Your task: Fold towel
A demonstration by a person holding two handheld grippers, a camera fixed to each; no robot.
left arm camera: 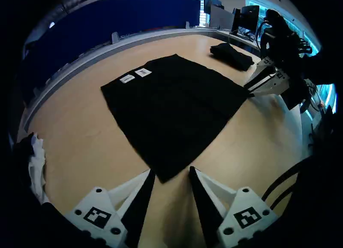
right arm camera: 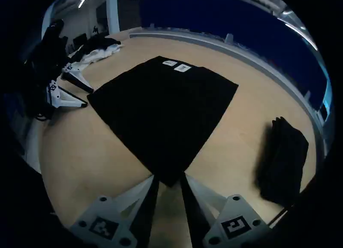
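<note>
A black towel [left arm camera: 171, 106] lies spread flat on the pale wooden bench [left arm camera: 85, 136], with two white labels [left arm camera: 135, 75] near its far edge. The left tongs [left arm camera: 171, 173] stand open, a fingertip on either side of one towel corner without pinching it. The right tongs [right arm camera: 169, 179] are open too, straddling the neighbouring corner of the towel. A folded dark cloth [right arm camera: 283, 162] sits apart from the towel on the right tongs' side, and a white cloth heap [left arm camera: 36, 166] lies off the towel's opposite side. A blue partition [left arm camera: 107, 20] runs beyond the towel's labelled edge.
</note>
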